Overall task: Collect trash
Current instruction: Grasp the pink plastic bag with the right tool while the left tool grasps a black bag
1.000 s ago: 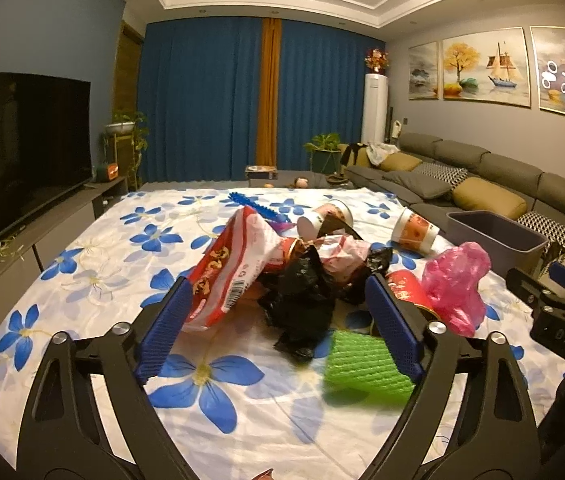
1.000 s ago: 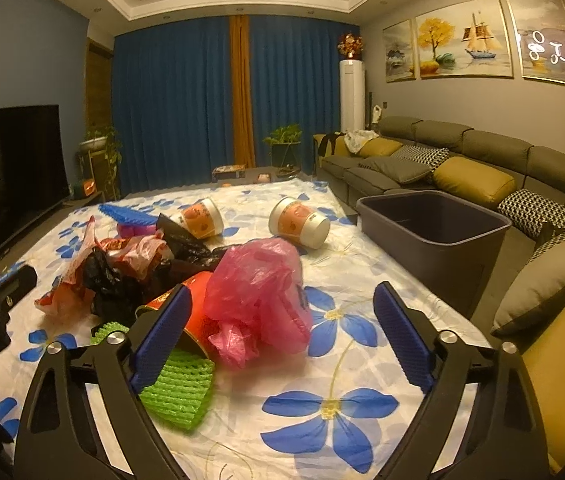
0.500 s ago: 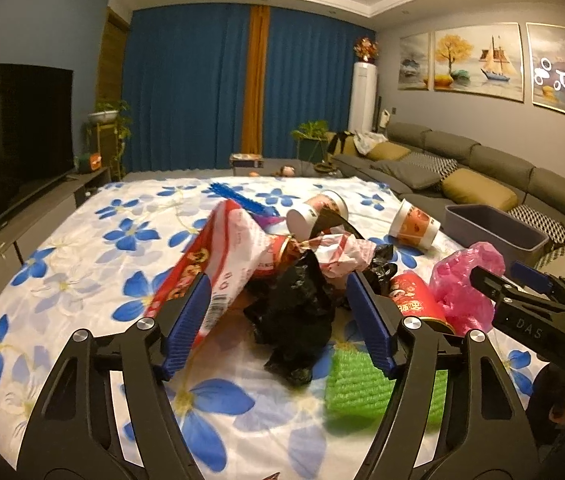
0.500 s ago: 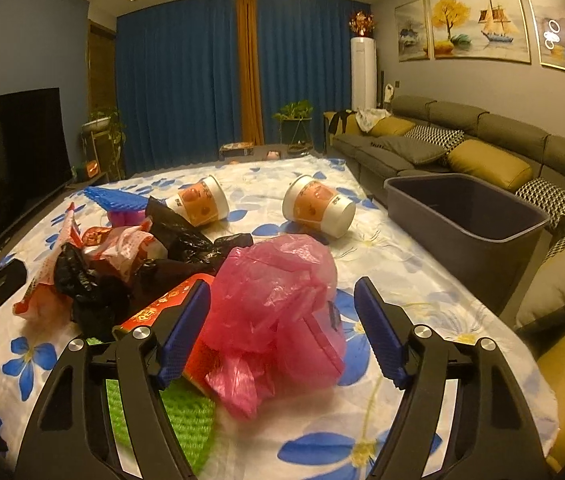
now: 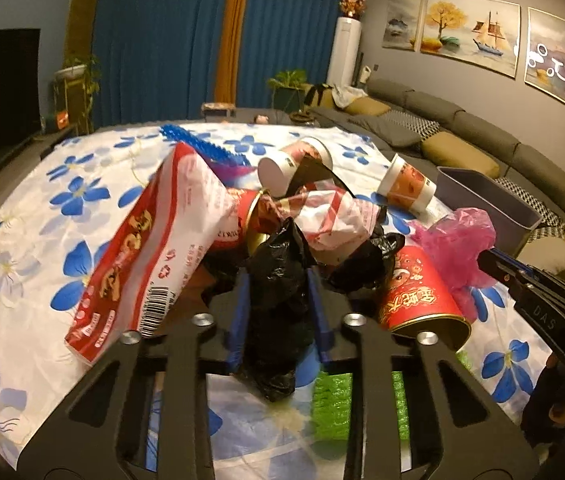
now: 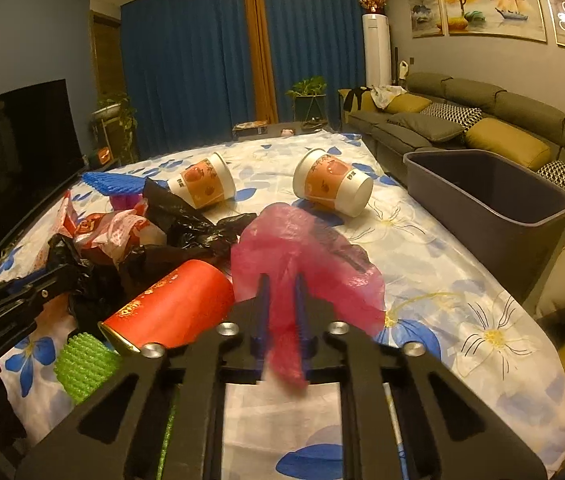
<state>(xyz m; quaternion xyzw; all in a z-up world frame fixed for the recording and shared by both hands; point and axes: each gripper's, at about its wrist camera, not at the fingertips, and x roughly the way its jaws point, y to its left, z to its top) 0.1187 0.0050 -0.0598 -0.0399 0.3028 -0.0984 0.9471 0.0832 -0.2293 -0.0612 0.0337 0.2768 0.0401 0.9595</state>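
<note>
L gripper (image 5: 278, 314) pinches black bag (image 5: 278, 280); red can (image 5: 422, 300) beside.

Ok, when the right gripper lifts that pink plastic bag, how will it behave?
Likely floppy: the pink plastic bag is thin, crumpled film, and a tail already droops below the right gripper. Probably very light, so it should rise easily. It lies against the red can, which is on its side and might roll.
</note>
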